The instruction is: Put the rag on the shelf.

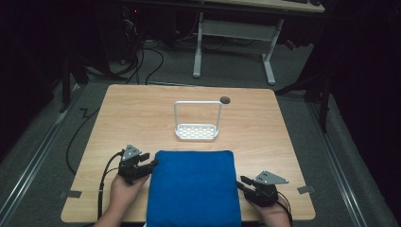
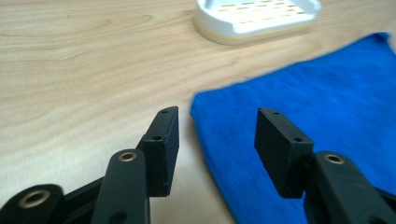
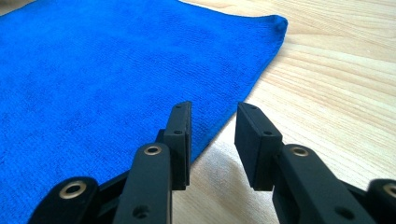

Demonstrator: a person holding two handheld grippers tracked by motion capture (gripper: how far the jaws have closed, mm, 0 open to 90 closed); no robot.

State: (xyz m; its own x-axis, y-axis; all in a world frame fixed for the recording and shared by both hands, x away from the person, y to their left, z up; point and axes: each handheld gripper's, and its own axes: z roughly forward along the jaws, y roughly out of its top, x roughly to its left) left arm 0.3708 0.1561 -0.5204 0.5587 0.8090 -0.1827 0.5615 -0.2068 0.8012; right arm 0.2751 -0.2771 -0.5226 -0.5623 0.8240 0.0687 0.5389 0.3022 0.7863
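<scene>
Blue cloth (image 1: 193,188) edges between each gripper's parted jaws.

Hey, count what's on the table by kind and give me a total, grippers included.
Blue cloth: 1
White rack with handle: 1
Small dark round thing, too small to identify: 1
Grippers, left and right: 2
Total: 5

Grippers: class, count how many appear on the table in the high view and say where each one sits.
2. The left gripper sits at the blue cloth's left edge near its far corner; the right gripper sits at the cloth's right edge, nearer the person.
</scene>
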